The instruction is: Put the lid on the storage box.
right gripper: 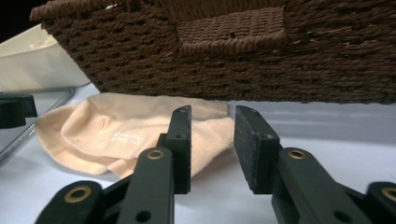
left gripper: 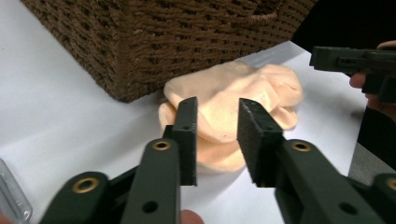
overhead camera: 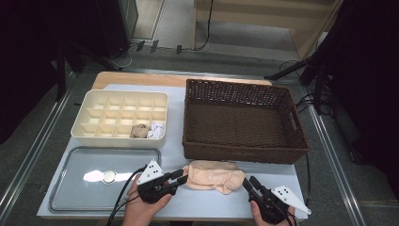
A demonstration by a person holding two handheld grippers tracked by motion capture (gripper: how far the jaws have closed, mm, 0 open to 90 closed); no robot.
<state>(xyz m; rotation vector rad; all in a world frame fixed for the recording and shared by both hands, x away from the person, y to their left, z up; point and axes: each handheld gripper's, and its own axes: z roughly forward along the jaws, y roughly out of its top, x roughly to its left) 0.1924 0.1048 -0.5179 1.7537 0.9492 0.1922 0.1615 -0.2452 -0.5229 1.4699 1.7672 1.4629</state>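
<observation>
- Socks, a soft peach-coloured bundle (overhead camera: 214,176), lie on the white counter (overhead camera: 174,136) just before the brown woven wicker basket (overhead camera: 242,120).
- Left tool (overhead camera: 181,177) and right tool (overhead camera: 249,183), both gaping and empty, flank it; each should probably bite a full fold, not a loose edge.

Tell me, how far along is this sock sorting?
Two rolled bundles already sit in the divided organizer. In hand: both open hand-held grippers, left and right, flank the peach socks. Still left: gripping and stowing them.
</observation>
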